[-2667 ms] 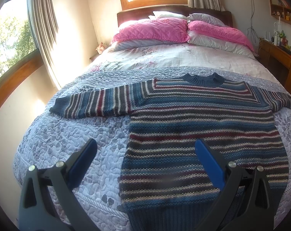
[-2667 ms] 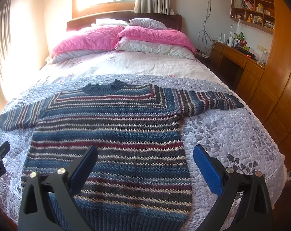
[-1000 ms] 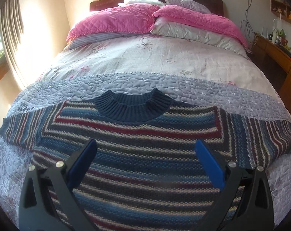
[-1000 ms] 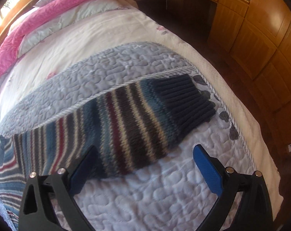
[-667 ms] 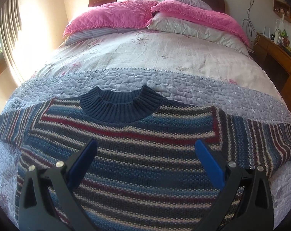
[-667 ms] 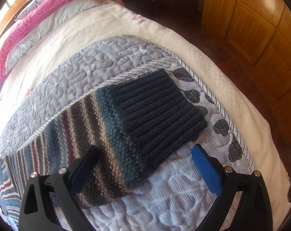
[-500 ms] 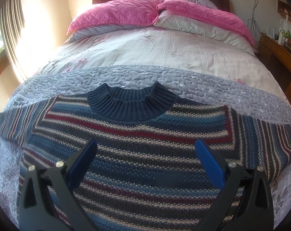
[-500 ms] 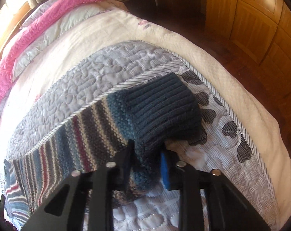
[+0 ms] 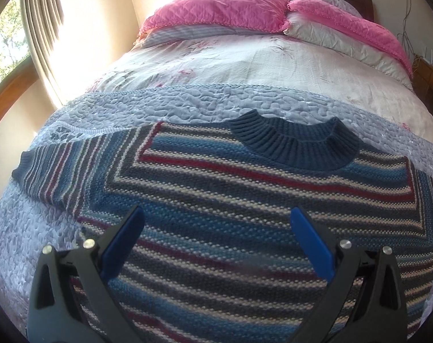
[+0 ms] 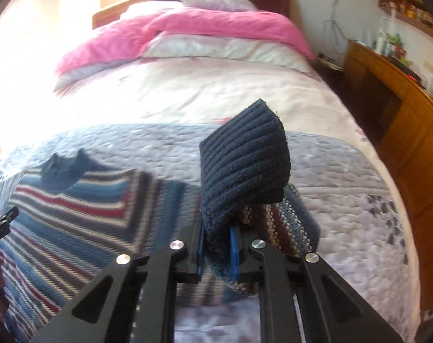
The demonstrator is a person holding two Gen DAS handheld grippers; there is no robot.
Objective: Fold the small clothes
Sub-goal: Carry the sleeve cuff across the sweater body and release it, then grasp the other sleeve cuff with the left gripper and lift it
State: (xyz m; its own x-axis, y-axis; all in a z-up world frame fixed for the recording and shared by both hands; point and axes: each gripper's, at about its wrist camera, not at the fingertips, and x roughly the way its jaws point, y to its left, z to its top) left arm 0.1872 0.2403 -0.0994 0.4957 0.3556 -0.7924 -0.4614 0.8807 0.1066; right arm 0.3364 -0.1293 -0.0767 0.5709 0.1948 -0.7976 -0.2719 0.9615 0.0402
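The striped sweater point(image 9: 245, 214) lies flat on the quilted bedspread point(image 9: 188, 105) of the bed, filling the lower half of the left wrist frame, with its ribbed navy collar point(image 9: 296, 148) right of centre and one sleeve point(image 9: 62, 171) stretched toward the left edge; the left claw point(image 9: 216, 237) hangs above the sweater body with its blue pads spread wide and nothing between them; the right claw point(image 10: 216, 251), at lower centre of the right wrist frame, is pressed together on the navy ribbed cuff point(image 10: 245, 171) of the other sleeve, and the cuff stands lifted off the bedspread at centre frame with striped knit bunched behind it. Judged risks from this state: the pinch appears to bite only a fold near the cuff edge, so the heavy knit could slide out of the pads if the sleeve is swung quickly across the body; the knit is stretchy, so a pull along the sleeve could drag the shoulder and skew the flat body, since the left claw pins nothing down; a sleeve released while bunched would land twisted or doubled, leaving a lumpy fold; the right wrist frame is blurred, so the depth of the pinch cannot be confirmed; the bedspread is soft and quilted, and a low carry could snag or wrinkle it under the sweater. The pink pillows point(image 9: 222, 8) in the upper frame lie well apart from the work.
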